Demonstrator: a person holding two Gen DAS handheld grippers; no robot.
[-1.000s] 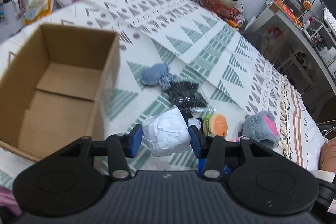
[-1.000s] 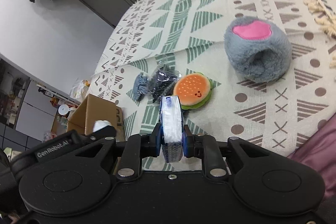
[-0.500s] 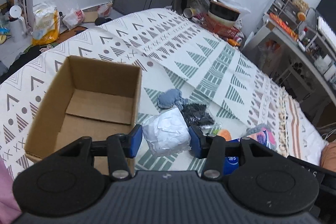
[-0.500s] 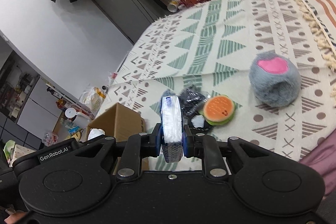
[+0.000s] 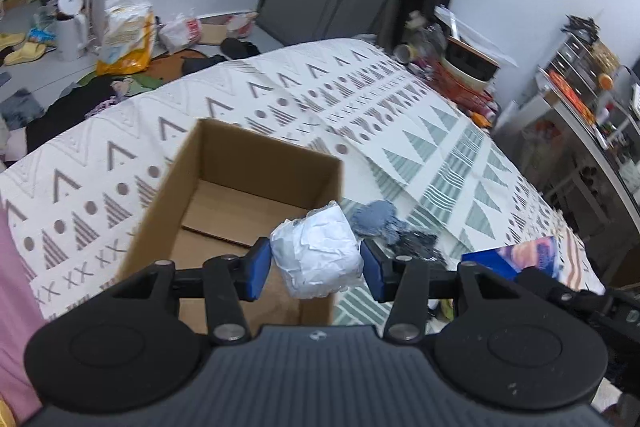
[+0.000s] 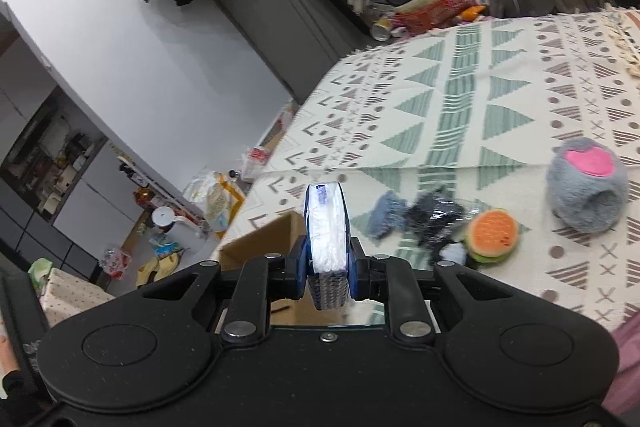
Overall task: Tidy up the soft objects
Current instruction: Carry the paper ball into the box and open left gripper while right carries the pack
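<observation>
White wad (image 5: pixel 316 253): clamped in the left gripper (image 5: pixel 315 267), above the cardboard box's near right corner.
Tissue pack (image 6: pixel 327 227): pinched in the right gripper (image 6: pixel 327 269), raised over the bed.
Cardboard box (image 5: pixel 224 163): empty; nothing stowed.
Left on bed (image 6: pixel 460 95): burger plush (image 6: pixel 493 233), grey plush (image 6: pixel 586 183), blue cloth (image 6: pixel 386 213), black packet (image 6: pixel 434 217).

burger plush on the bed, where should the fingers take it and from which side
Likely by its round rim, coming down from above. The burger plush lies flat, orange bun up, so its edges are the narrowest span. A black bag presses against its one side; close the fingers across the two clear sides instead. Both grippers are full now.
</observation>
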